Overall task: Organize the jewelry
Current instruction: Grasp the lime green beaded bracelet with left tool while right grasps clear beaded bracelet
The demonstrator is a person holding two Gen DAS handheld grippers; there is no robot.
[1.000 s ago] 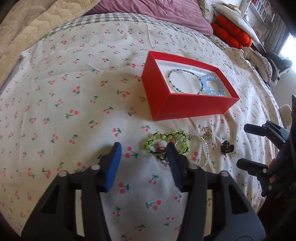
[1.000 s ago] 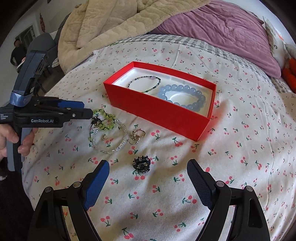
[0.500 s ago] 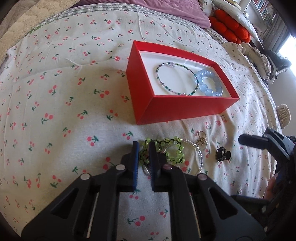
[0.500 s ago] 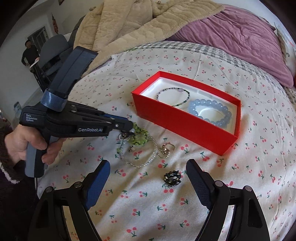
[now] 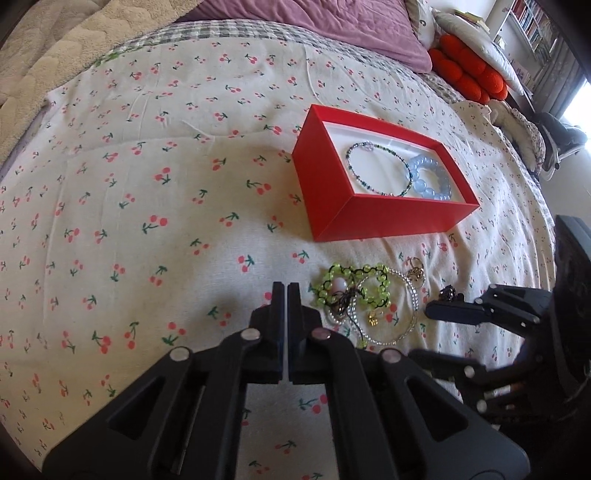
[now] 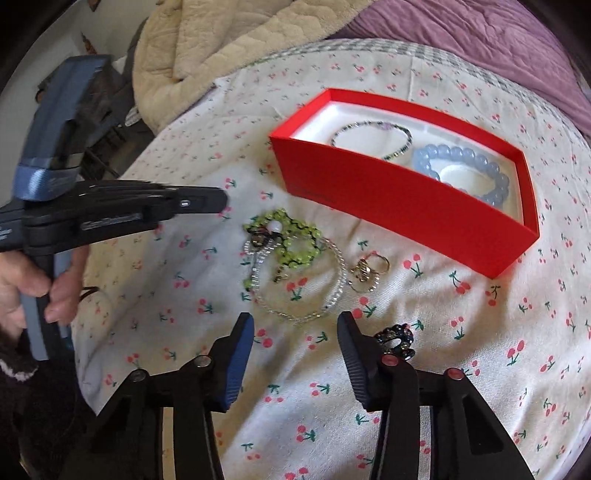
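A red box (image 5: 373, 212) (image 6: 388, 195) on the cherry-print bedspread holds a dark beaded bracelet (image 5: 376, 170) (image 6: 373, 136) and a pale blue bead bracelet (image 5: 430, 179) (image 6: 465, 173). In front of it lie a green bead bracelet (image 5: 354, 290) (image 6: 291, 240), a clear bead bracelet (image 5: 402, 317) (image 6: 306, 288), a gold ring (image 5: 415, 271) (image 6: 369, 271) and a black ornament (image 5: 448, 292) (image 6: 395, 341). My left gripper (image 5: 287, 291) (image 6: 218, 199) is shut and empty, just left of the green bracelet. My right gripper (image 6: 295, 332) (image 5: 436, 328) is open, close to the clear bracelet.
A beige blanket (image 6: 207, 55) and a purple quilt (image 5: 314, 26) lie at the far end of the bed. Orange cushions (image 5: 469, 74) sit at the far right. The bed edge falls away at the left in the right wrist view.
My left gripper closed near the green bracelet, then drew back left with nothing in it. My right gripper moved in towards the clear bracelet and its fingers narrowed.
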